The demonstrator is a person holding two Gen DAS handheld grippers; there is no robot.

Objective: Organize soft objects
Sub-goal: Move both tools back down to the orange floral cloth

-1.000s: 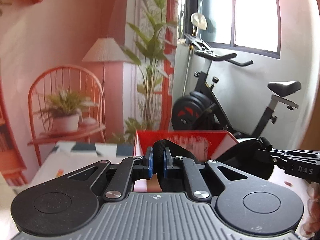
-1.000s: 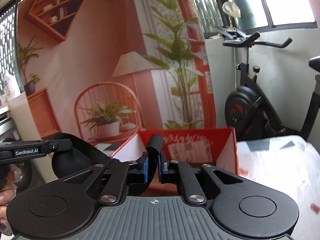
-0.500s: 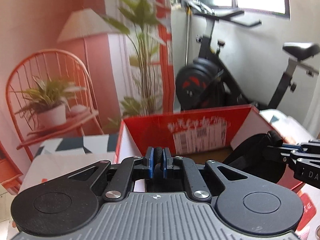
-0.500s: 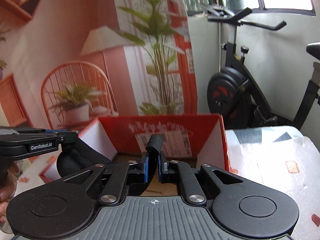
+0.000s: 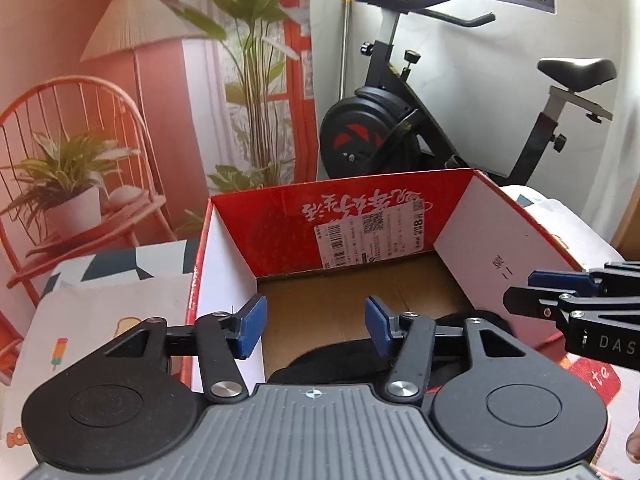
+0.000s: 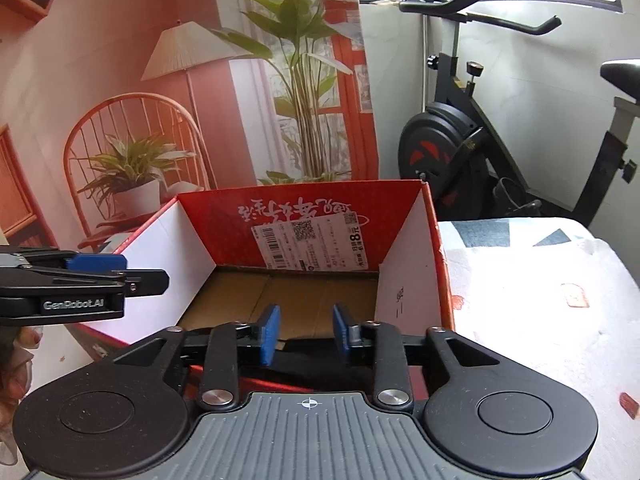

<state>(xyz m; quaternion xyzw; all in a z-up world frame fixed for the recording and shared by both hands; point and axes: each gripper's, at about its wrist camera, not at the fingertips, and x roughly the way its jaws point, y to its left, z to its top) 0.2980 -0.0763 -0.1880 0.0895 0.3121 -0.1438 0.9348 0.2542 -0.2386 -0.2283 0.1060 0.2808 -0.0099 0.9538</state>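
Note:
A red cardboard box (image 5: 276, 232) with white inner side walls and a brown floor stands open on the table; it also shows in the right wrist view (image 6: 224, 220). A black soft cloth item (image 5: 340, 356) lies inside the box at its near end, just below my left gripper (image 5: 314, 326), which is open and empty. The black item (image 6: 308, 364) lies under my right gripper (image 6: 306, 330), also open and empty. Each gripper shows in the other's view, the right (image 5: 560, 300) and the left (image 6: 100, 276), over the box's side walls.
The table has a white patterned cloth (image 6: 540, 280) to the right of the box and also to the left (image 5: 100, 312). An exercise bike (image 5: 400, 128) stands behind the table. A printed backdrop with a chair and plants (image 5: 80, 152) hangs behind.
Both grippers were shut on the black item, holding it above the box. They lowered over the box and opened, and the item now lies inside it.

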